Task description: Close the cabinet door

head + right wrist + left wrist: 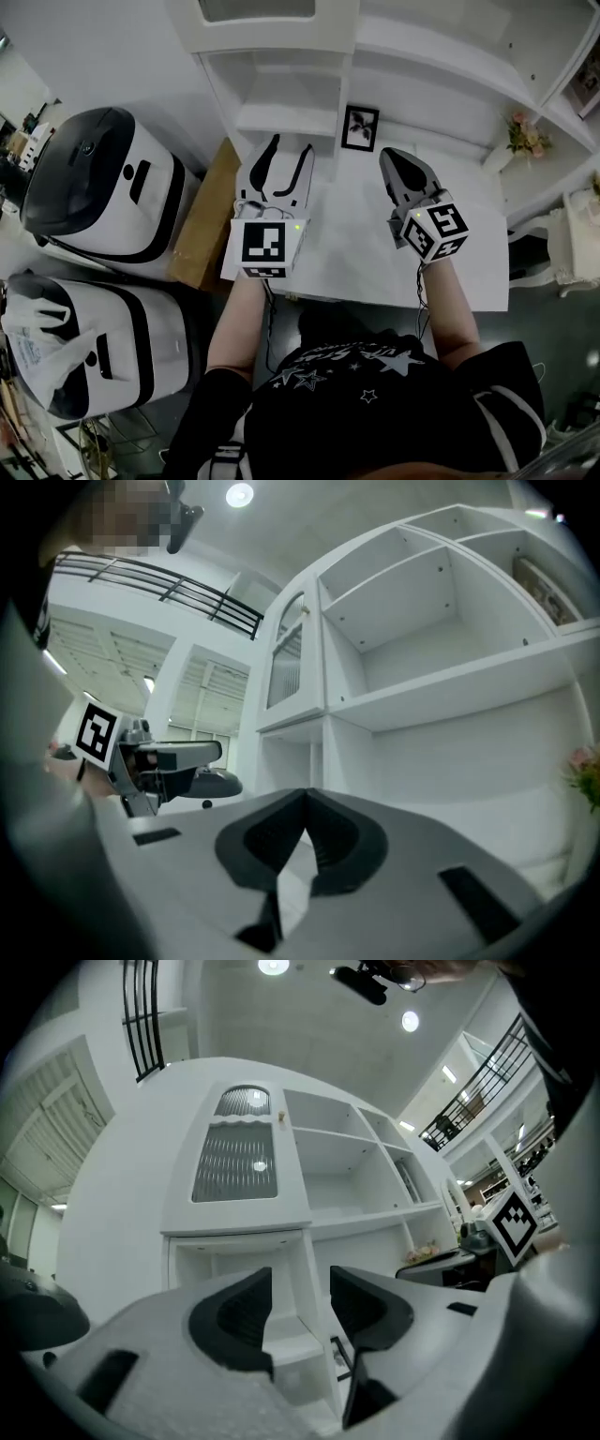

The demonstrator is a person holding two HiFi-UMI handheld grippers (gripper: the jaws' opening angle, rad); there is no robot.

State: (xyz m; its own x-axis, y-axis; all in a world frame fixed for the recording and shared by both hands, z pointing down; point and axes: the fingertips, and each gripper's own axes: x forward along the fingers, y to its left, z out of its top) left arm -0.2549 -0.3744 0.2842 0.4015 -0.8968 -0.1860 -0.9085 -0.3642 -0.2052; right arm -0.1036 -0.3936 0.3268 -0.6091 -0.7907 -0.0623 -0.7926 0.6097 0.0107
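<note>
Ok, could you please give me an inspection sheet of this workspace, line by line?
Surface: white desk below white shelves.
Job's things: cabinet door with ribbed glass, looks flush with its frame.
Clutter: small picture frame; pink flowers.
Grippers: left gripper jaws apart, nothing between them; right gripper jaws together, empty.
Cables: thin black cable hanging below the left gripper.
Surroundings: two white and black machines and a brown board left of the desk.

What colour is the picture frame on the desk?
Black. The picture frame shows best in the head view.
</note>
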